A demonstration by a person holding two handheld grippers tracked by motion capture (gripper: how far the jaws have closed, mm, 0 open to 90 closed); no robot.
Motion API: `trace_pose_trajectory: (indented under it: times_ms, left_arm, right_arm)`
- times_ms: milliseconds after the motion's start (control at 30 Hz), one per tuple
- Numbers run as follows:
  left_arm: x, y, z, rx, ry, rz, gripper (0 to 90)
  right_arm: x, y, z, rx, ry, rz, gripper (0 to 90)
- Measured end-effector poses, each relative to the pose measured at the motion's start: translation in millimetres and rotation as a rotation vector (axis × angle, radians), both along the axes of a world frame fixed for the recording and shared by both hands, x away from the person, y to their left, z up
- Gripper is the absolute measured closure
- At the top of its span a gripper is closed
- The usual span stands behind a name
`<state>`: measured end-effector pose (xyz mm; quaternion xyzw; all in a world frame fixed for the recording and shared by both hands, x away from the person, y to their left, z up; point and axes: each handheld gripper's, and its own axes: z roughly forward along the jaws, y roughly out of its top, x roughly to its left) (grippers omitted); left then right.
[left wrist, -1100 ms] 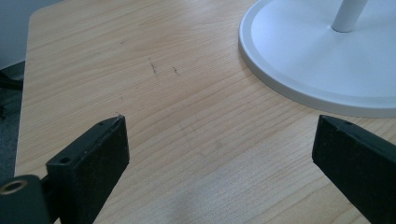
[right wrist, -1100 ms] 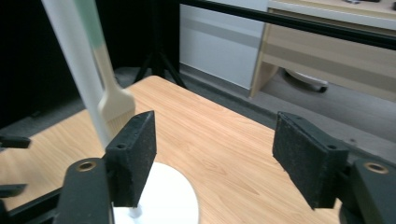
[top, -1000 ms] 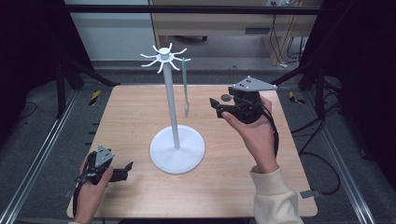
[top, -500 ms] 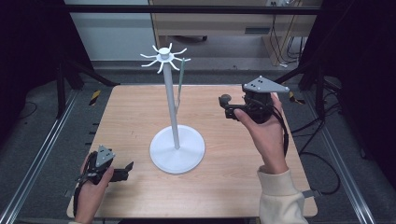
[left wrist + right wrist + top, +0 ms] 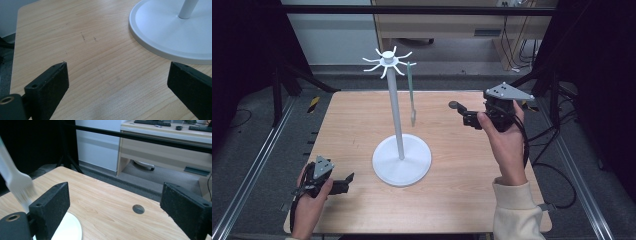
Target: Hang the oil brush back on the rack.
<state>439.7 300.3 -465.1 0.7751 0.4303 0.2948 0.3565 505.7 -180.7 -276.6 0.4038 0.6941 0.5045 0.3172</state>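
Basically the hang step looks done: pale green basting brush (image 5: 411, 90) hangs off one hook of the white utensil stand (image 5: 396, 117), handle up, bristle end down, free of the wooden table (image 5: 462, 195) and just right of the pole. Hanging by the handle loop keeps it vertical and off the wood, which is presumably the point of the hooked crown (image 5: 387, 61). Right gripper (image 5: 467, 119) sits well to the right of the brush, raised over the far right part of the table and pointing left toward the stand. Its jaws have just been opening and stand wide apart with nothing between them. In the right gripper view the right gripper (image 5: 115, 186) looks past bare tabletop and a small dark round disc (image 5: 138, 209). The brush head (image 5: 18, 186) is blurred off to the left there, outside the jaws and not touched. My read: grip let go so the brush's weight sits on the hook, hand clear so it doesn't knock it. Left gripper (image 5: 346, 182) is parked low at the near left corner, close to the wood and aimed at the stand's round base (image 5: 402, 162). In the left gripper view the left gripper (image 5: 117, 67) also has its jaws spread and empty, base rim (image 5: 150, 47) ahead and apart from them. It looks idle, kept out of the way.
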Motion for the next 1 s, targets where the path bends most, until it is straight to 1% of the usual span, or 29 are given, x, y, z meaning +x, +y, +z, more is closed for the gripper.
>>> trace_pose_trajectory:
  times_ms: [67,133,200,267,400,533,667,733,833,1000]
  left_arm:
    - [0.0,0.3,0.1,-0.003,-0.001,0.002,3.3]
    - [-0.1,0.5,0.1,-0.002,-0.002,0.003,3.3]
    - [0.0,0.5,0.2,-0.003,-0.003,0.003,3.3]
    - [0.0,0.6,0.3,-0.005,-0.002,0.004,3.3]
    - [-0.2,0.8,0.5,-0.008,0.0,0.0,3.2]
    - [0.1,1.0,0.3,-0.008,0.0,0.002,3.2]
    - [0.2,1.4,0.5,-0.004,-0.001,0.005,3.2]
    - [0.3,1.6,0.5,-0.005,-0.002,0.008,3.3]
    - [0.4,1.6,0.4,-0.002,-0.001,0.011,3.2]
    - [0.3,1.8,0.6,-0.004,-0.003,0.01,3.3]
  right_arm:
    - [1.6,-3.1,-2.7,-0.002,0.005,-0.014,9.7]
    - [3.8,-7.0,-7.0,-0.025,0.016,-0.041,9.9]
    - [5.7,-9.7,-10.5,-0.034,0.024,-0.053,10.2]
    - [7.8,-12.4,-14.9,-0.03,0.037,-0.057,10.4]
    - [13.8,-18.7,-25.8,-0.043,0.063,-0.087,10.8]
    - [17.9,-24.7,-34.6,-0.041,0.084,-0.107,10.7]
    - [20.9,-30.0,-41.1,-0.045,0.092,-0.122,10.9]
    - [21.8,-32.2,-44.1,-0.059,0.098,-0.14,11.3]
    - [22.8,-34.8,-49.8,-0.102,0.107,-0.167,11.6]
    - [27.0,-38.5,-61.0,-0.111,0.143,-0.186,11.6]
